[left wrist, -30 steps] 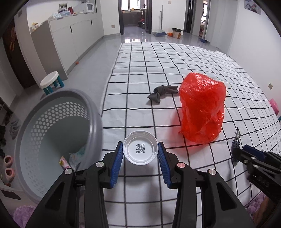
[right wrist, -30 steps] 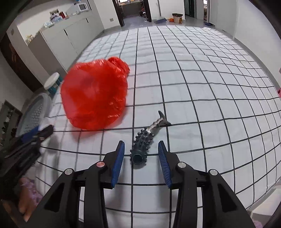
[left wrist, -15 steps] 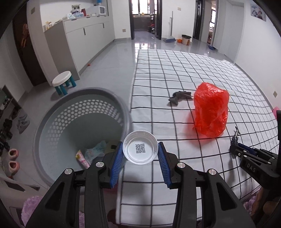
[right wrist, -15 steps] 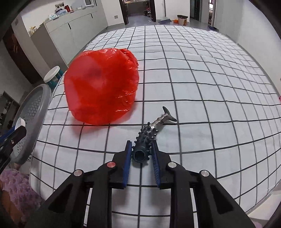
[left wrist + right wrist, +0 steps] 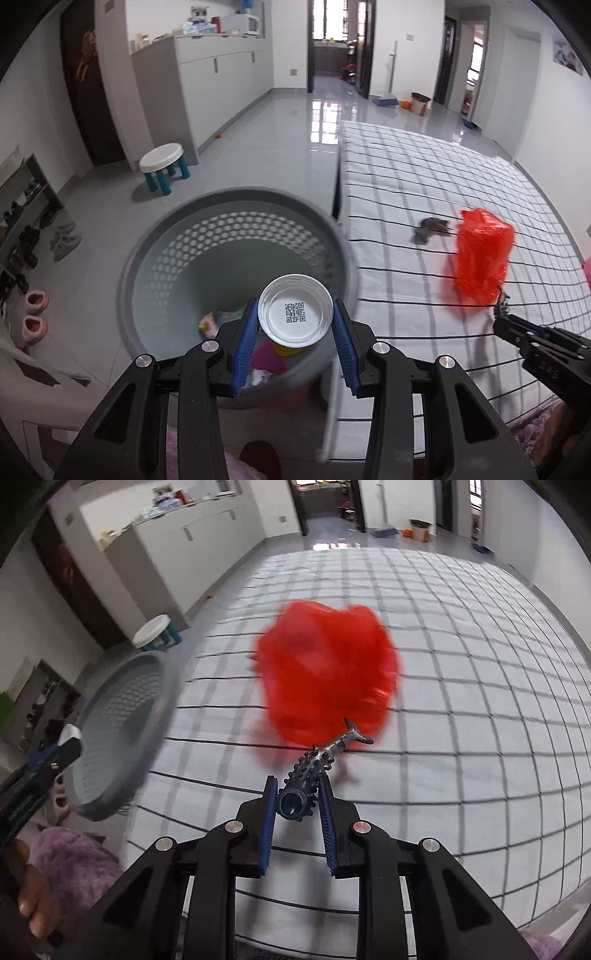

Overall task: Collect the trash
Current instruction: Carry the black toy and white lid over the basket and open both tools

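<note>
My left gripper (image 5: 295, 334) is shut on a white plastic cup (image 5: 294, 310) with a QR code on its base, held above the open grey perforated basket (image 5: 162, 254), which holds several wrappers. My right gripper (image 5: 297, 803) is shut on a dark spiky fish-shaped toy (image 5: 314, 766) and holds it lifted above the checked sheet; it also shows in the left wrist view (image 5: 500, 314). A red plastic bag (image 5: 480, 254) stands on the sheet, also in the right wrist view (image 5: 328, 679). A dark crumpled rag (image 5: 430, 229) lies beyond the bag.
The bed with the white checked sheet (image 5: 424, 177) fills the right side; the basket (image 5: 118, 731) stands at its left edge on the grey floor. A small white stool (image 5: 162, 166), a shoe rack (image 5: 22, 221) and pink slippers (image 5: 33, 314) are at the left.
My left gripper has carried the cup leftward from over the sheet to above the basket. My right gripper has shut on the spiky toy and lifted it off the sheet.
</note>
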The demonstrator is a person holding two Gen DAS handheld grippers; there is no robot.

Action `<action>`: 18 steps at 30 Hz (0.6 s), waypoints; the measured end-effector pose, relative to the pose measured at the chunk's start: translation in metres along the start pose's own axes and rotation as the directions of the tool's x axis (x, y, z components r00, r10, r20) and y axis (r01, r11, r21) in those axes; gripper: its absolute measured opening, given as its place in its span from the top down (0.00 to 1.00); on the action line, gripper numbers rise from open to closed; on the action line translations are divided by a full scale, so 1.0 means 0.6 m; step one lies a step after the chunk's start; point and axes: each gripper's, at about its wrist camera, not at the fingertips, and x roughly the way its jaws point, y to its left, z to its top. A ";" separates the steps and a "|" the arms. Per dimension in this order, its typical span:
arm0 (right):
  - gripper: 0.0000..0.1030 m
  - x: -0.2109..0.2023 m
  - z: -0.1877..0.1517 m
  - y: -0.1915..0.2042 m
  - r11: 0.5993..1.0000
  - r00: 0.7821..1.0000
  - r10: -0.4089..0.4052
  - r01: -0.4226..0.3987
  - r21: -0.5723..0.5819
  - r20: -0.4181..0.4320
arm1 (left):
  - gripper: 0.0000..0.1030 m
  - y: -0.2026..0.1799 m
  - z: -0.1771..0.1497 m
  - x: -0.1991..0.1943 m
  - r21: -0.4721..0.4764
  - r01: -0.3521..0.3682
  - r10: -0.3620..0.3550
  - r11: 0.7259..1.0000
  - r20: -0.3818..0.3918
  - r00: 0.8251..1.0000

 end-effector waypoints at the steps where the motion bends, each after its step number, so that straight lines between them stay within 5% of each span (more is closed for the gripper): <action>1: 0.79 0.000 0.005 0.016 1.000 1.000 0.012 -0.012 -0.014 0.005 | 0.62 0.010 0.000 0.002 -0.007 -0.011 0.011 1.000 -0.004 1.000; 18: 0.79 0.030 0.066 0.231 0.949 0.979 0.201 -0.200 -0.245 -0.019 | 0.62 0.159 0.017 0.008 -0.134 -0.122 0.122 0.983 -0.008 0.992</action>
